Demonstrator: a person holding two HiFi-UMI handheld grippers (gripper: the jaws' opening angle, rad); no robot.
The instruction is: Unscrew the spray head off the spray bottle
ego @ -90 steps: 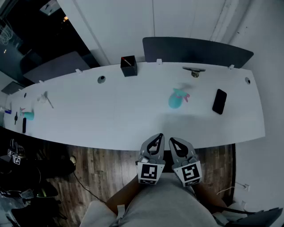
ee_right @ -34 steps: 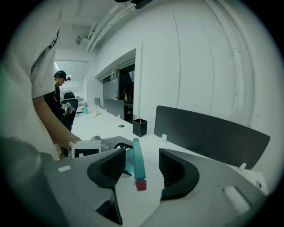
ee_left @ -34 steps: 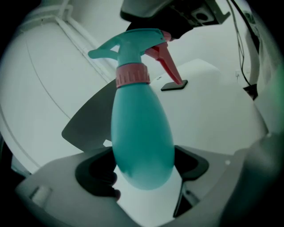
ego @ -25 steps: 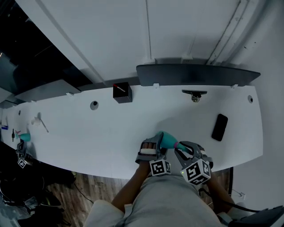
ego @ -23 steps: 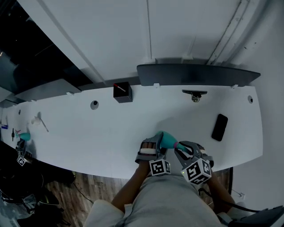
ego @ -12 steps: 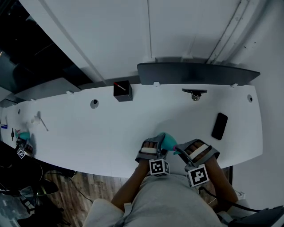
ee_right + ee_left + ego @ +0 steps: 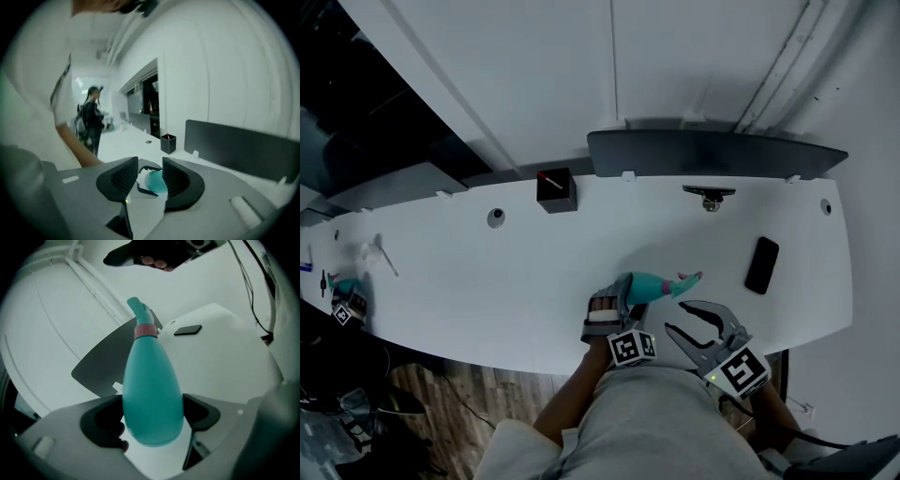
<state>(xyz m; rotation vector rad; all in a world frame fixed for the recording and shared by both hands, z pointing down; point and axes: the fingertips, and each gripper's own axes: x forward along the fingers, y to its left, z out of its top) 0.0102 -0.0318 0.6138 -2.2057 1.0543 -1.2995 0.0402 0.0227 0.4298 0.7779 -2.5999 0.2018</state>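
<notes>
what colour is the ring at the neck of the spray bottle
The ring is pink, on the teal spray bottle; it shows best in the left gripper view.

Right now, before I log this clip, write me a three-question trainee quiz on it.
1. True or false: the spray head is off the spray bottle.
2. Which gripper grips the bottle?
3. Fill in: in the head view, the black phone lies to the bottle's ____.
Key: 1 false, it is on. 2 the left gripper; the right gripper has jaws just opening, gripping nothing. 3 right.
</notes>
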